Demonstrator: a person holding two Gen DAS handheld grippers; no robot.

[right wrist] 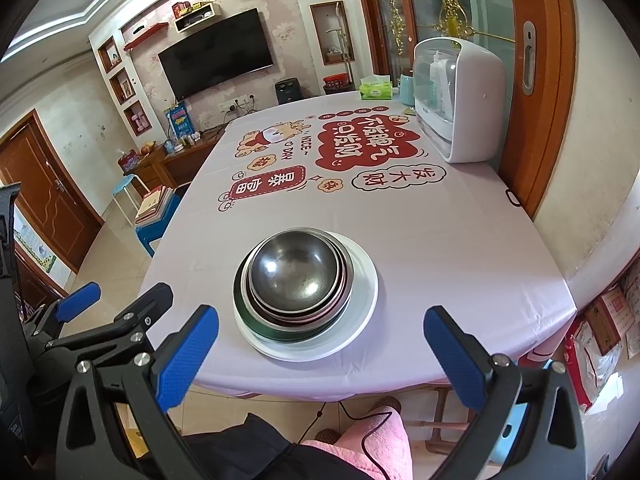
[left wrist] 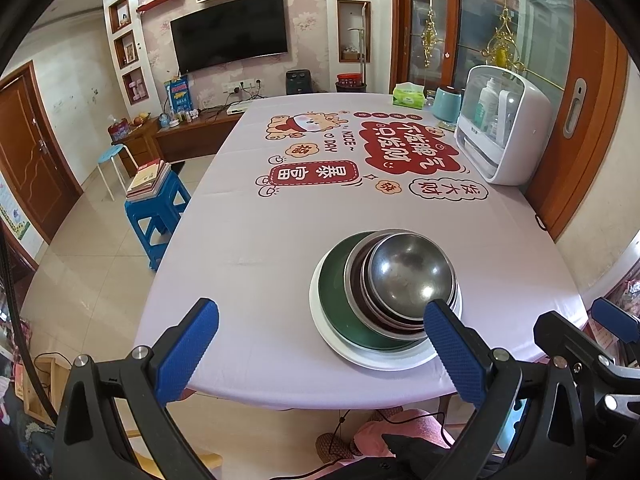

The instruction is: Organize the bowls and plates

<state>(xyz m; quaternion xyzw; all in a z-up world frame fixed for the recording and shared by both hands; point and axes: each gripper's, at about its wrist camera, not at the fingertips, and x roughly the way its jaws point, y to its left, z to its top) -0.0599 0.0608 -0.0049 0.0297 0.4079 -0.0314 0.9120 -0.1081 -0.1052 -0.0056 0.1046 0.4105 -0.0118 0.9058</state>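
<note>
One stack stands near the table's front edge: a white plate (left wrist: 400,362) at the bottom, a green plate (left wrist: 340,300) on it, then nested steel bowls with a steel bowl (left wrist: 412,276) on top. The right wrist view shows the same white plate (right wrist: 360,308) and top bowl (right wrist: 294,272). My left gripper (left wrist: 320,344) is open and empty, pulled back in front of the stack, its right fingertip (left wrist: 444,320) overlapping the stack's near rim in the image. My right gripper (right wrist: 320,344) is open and empty, just in front of the stack. Each gripper also shows at the edge of the other's view.
The table carries a lilac cloth (left wrist: 280,240) with red cartoon prints. At its far right stand a white dish cabinet (left wrist: 504,132), a blue pot (left wrist: 446,104) and a green tissue box (left wrist: 408,96). A blue stool with books (left wrist: 156,208) stands left of the table.
</note>
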